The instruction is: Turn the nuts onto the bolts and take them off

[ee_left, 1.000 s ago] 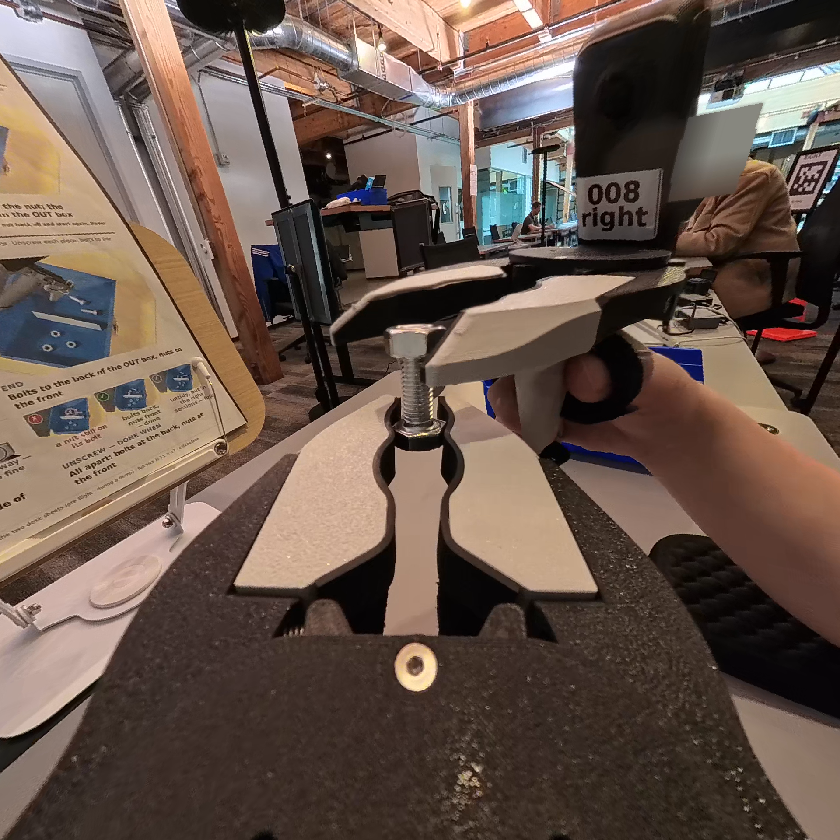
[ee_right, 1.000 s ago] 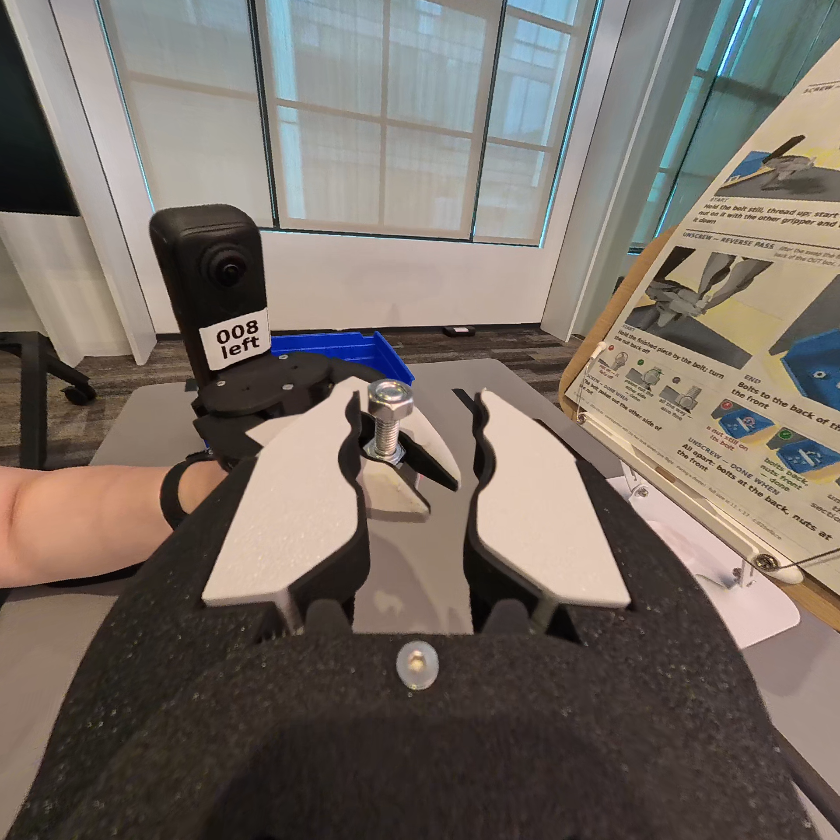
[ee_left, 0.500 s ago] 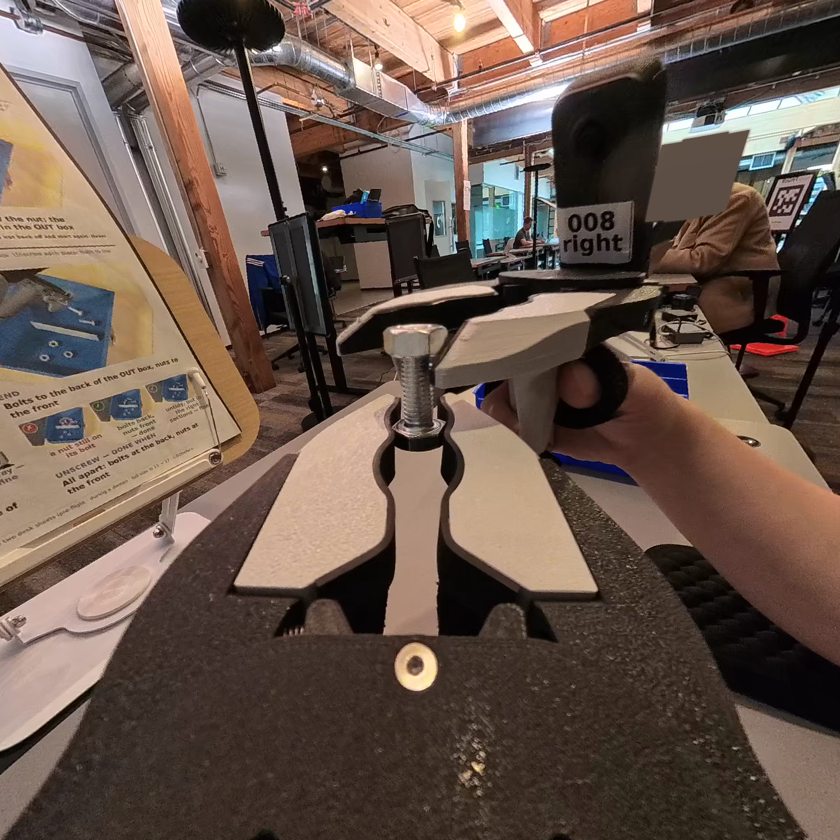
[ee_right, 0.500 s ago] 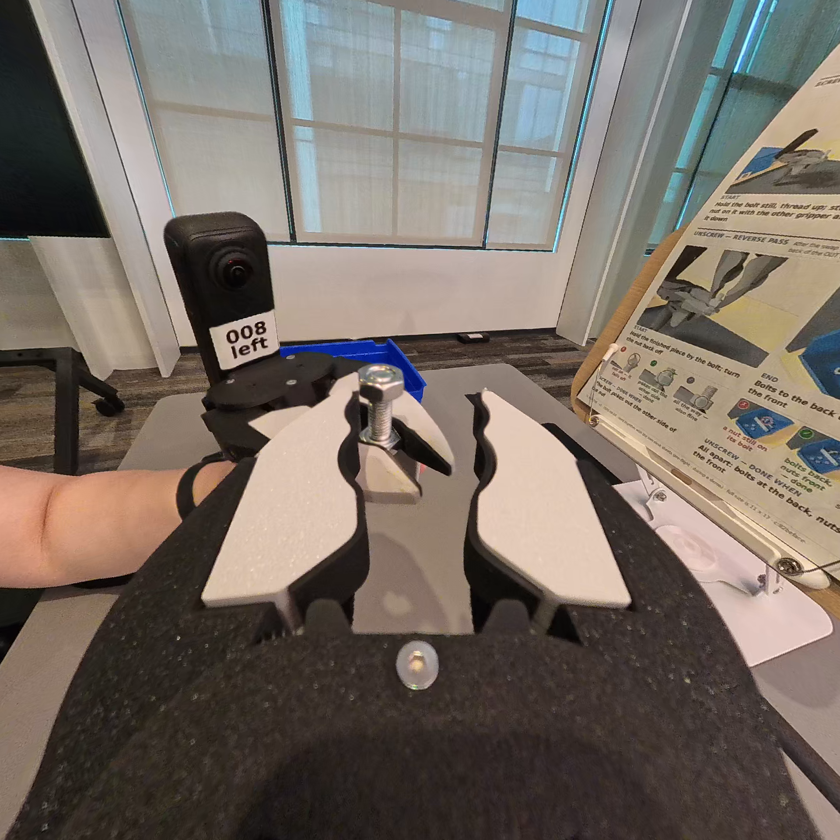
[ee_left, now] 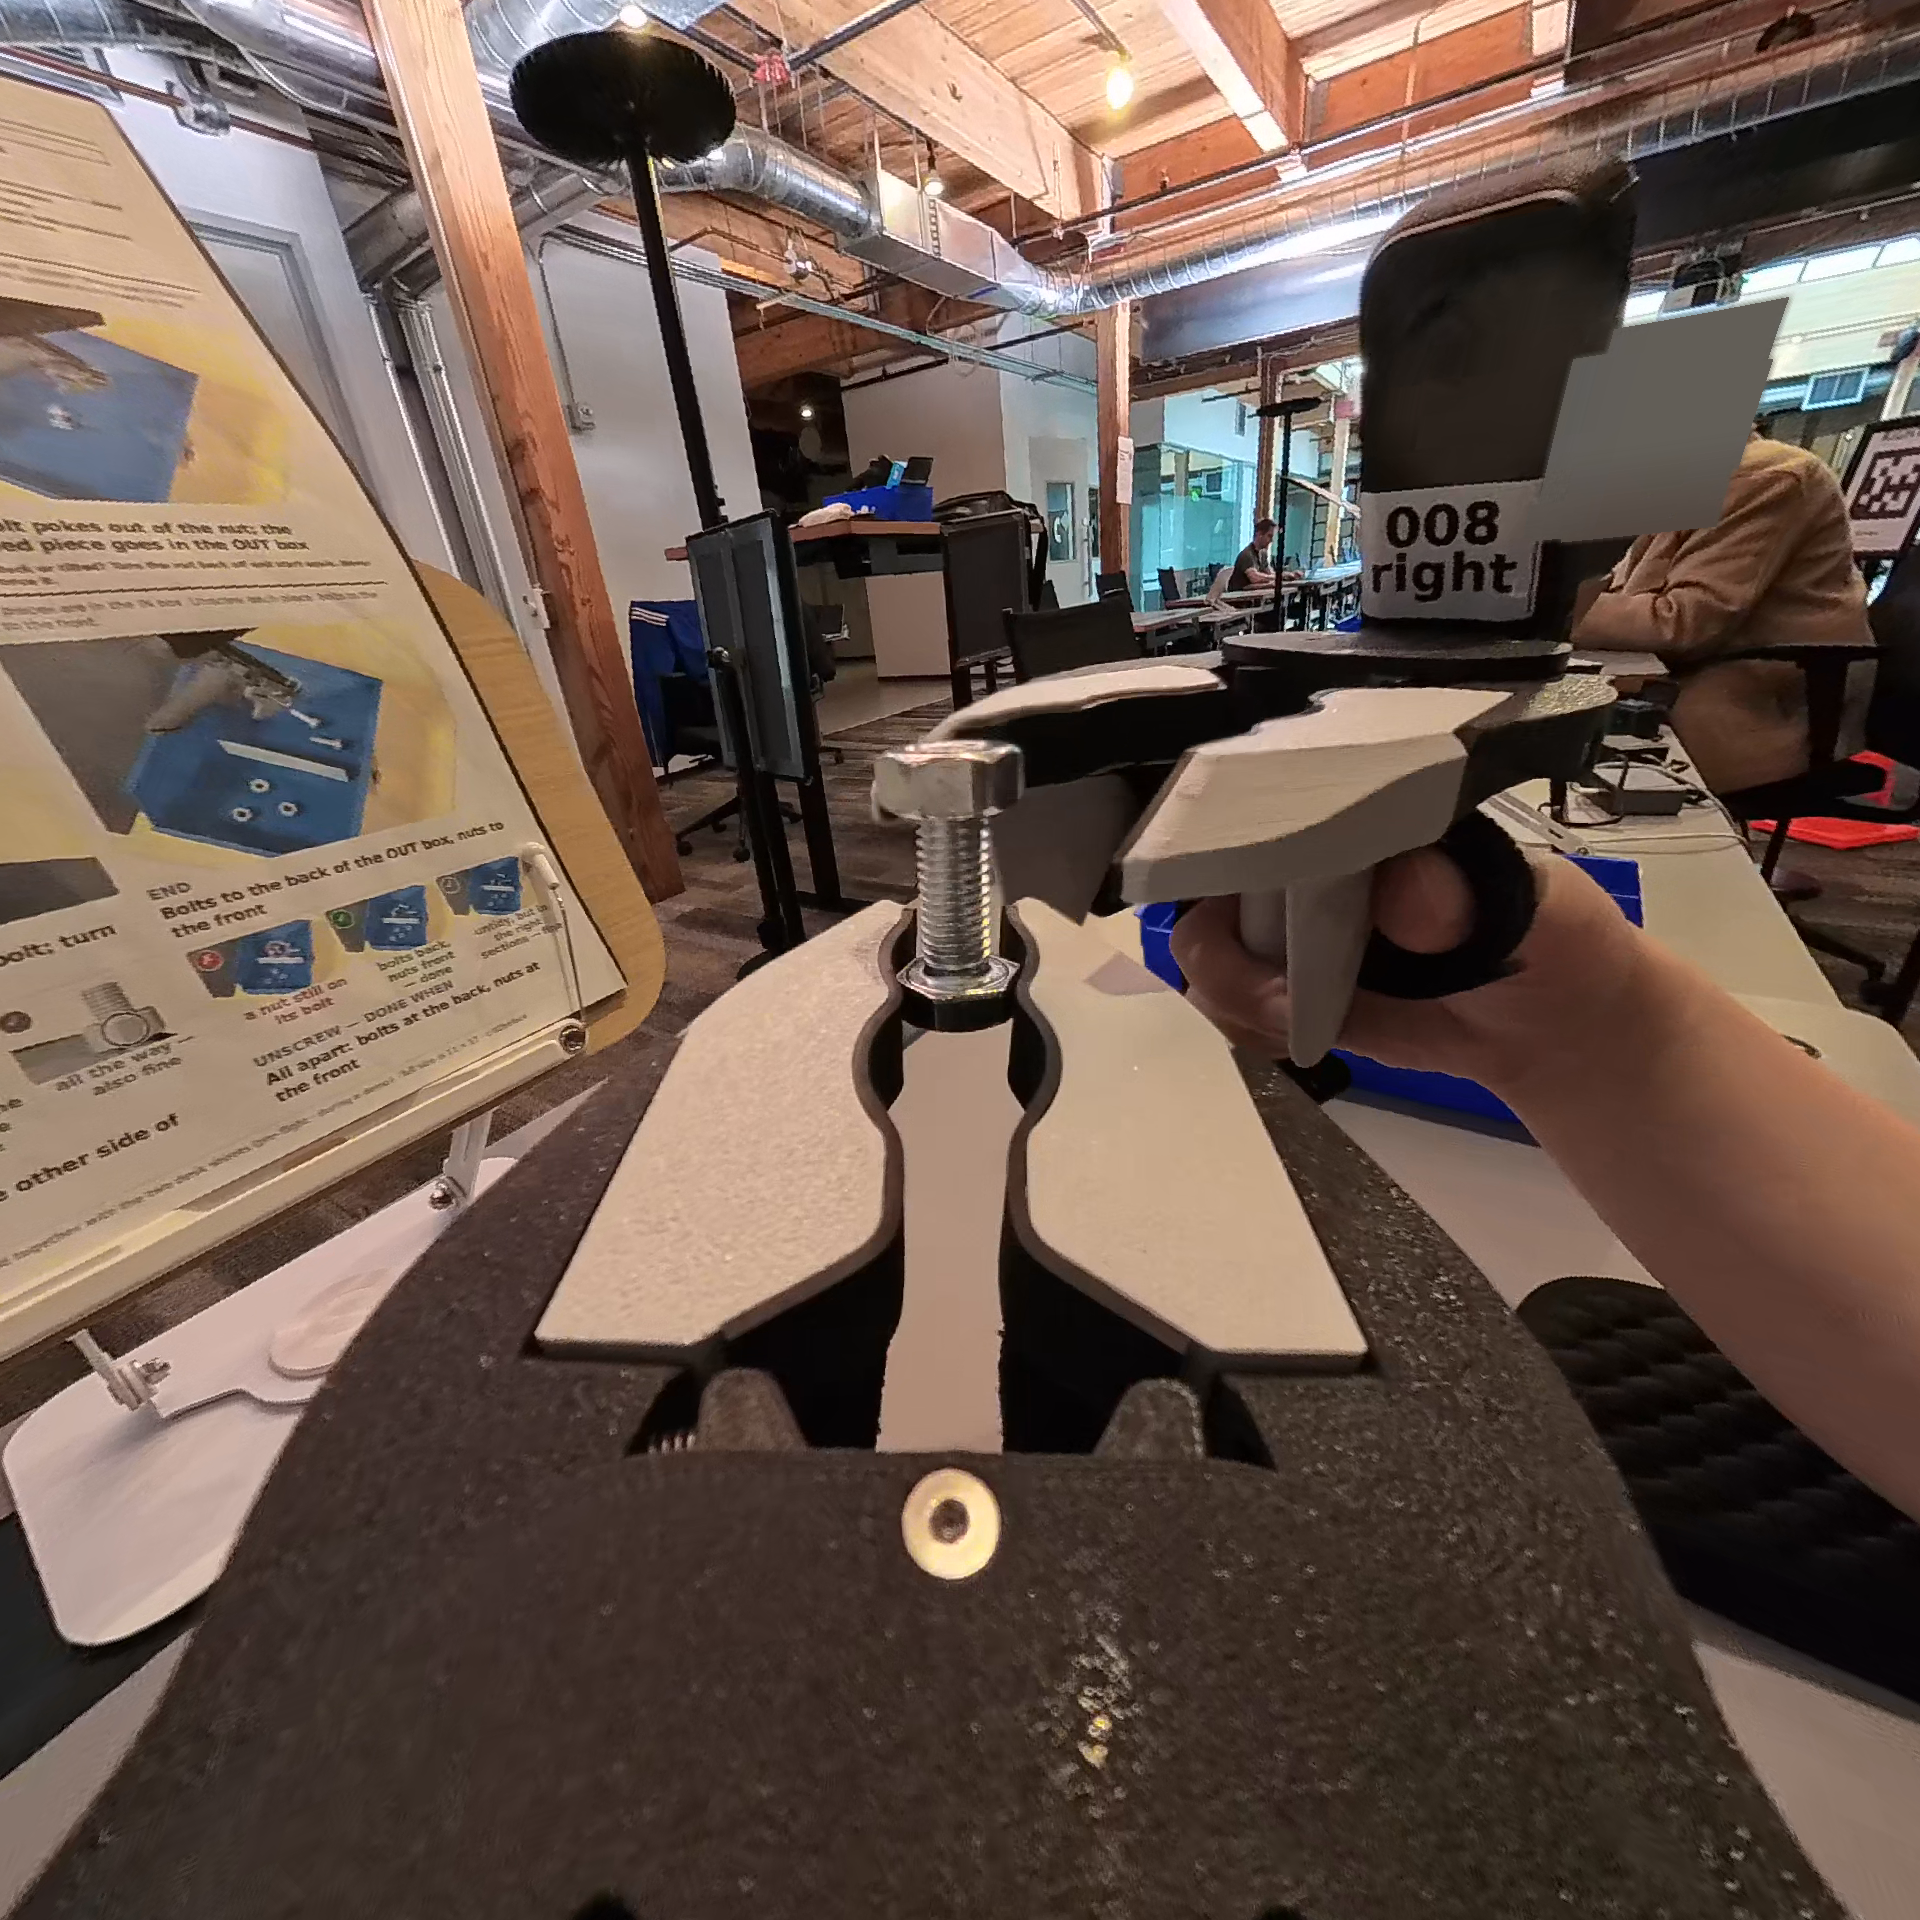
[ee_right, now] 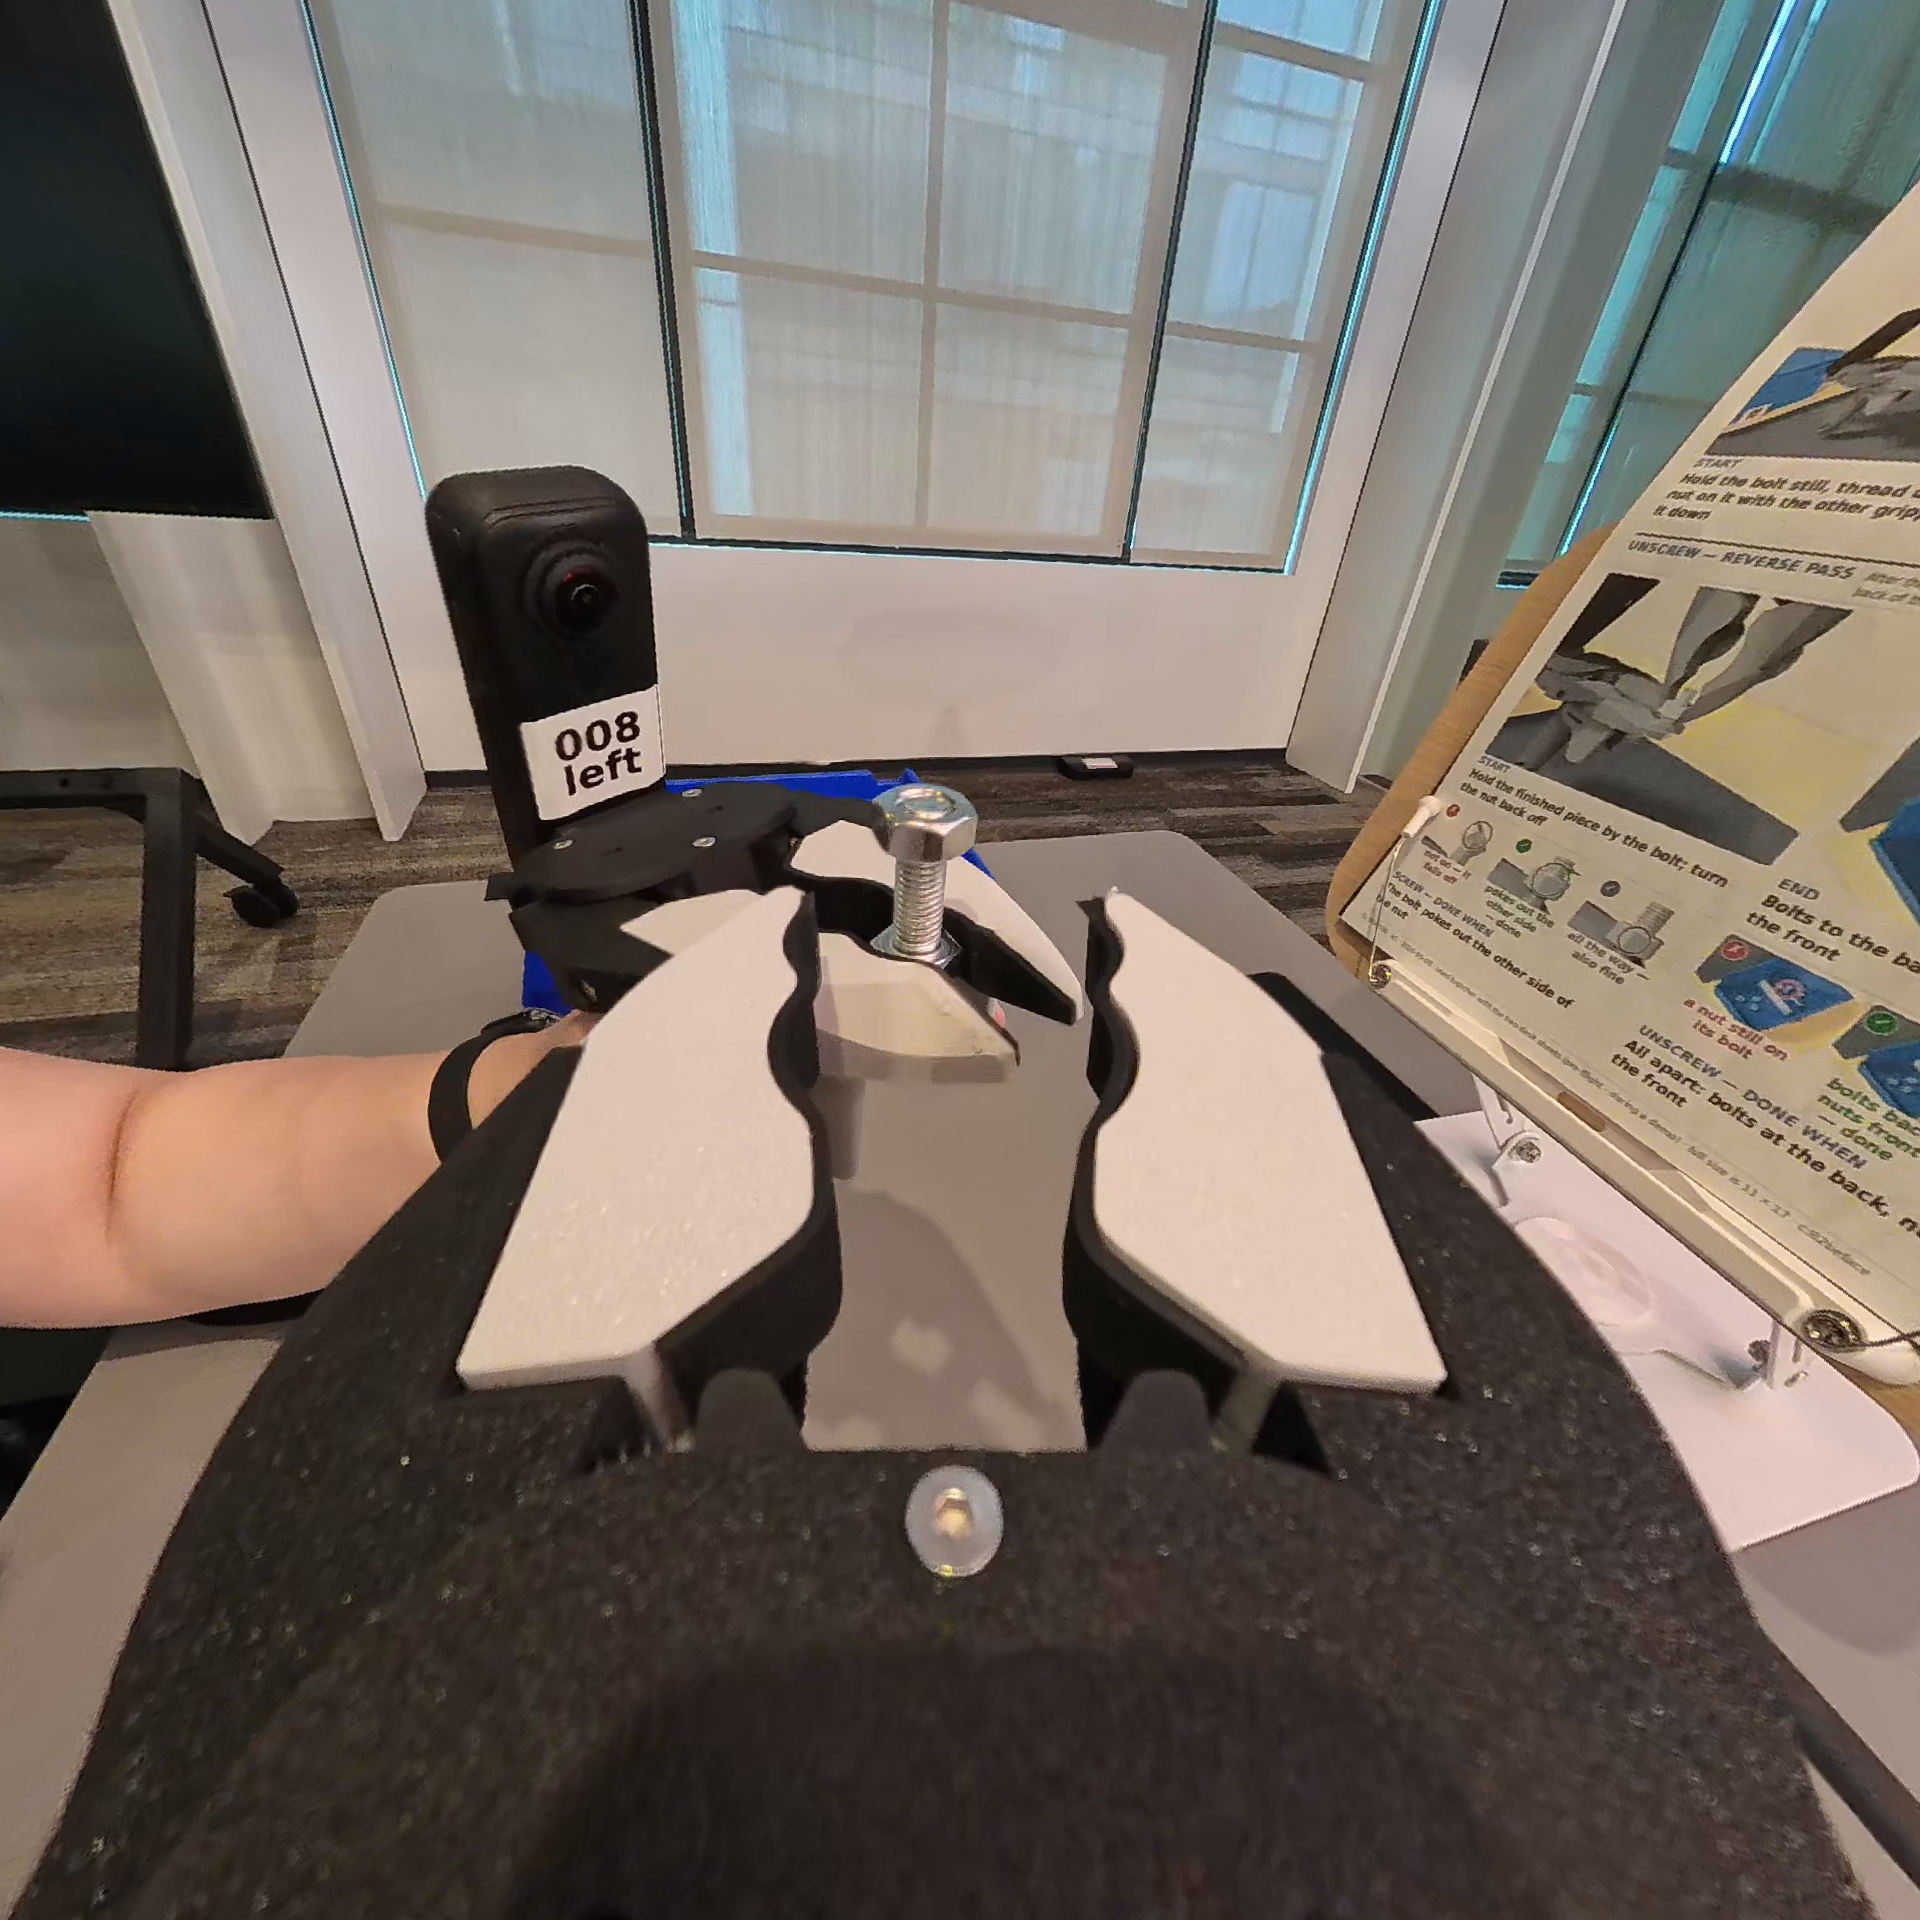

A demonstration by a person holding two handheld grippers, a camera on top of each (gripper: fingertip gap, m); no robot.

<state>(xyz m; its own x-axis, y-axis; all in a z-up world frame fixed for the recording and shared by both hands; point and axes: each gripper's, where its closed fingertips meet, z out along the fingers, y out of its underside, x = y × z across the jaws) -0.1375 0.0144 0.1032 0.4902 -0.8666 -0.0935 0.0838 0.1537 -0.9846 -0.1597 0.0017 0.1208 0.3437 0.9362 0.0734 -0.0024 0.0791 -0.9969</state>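
Note:
A silver bolt (ee_left: 948, 883) stands upright, head up, threaded into a hex nut (ee_left: 954, 979). My left gripper (ee_left: 956, 935) is shut on that nut and holds it above the table. The bolt (ee_right: 920, 883) and nut (ee_right: 914, 948) also show in the right wrist view, held by the left gripper (ee_right: 961, 977). My right gripper (ee_right: 945, 904) is open and empty. The bolt head stands just beyond its tips, nearer its left finger. In the left wrist view the right gripper (ee_left: 1044, 805) sits level with the bolt head, slightly to its right, not touching it.
An instruction board on a white stand (ee_left: 260, 831) leans at the left; it is at the right in the right wrist view (ee_right: 1714, 883). A blue bin (ee_left: 1434, 1081) sits behind the right hand. A black mat (ee_left: 1714, 1455) lies on the grey table (ee_right: 1195, 862). A seated person (ee_left: 1745, 623) is far behind. The tips of both grippers are at nearly the same place.
The right gripper has drawn back a little from the bolt head, staying open. The left gripper keeps its hold on the nut.

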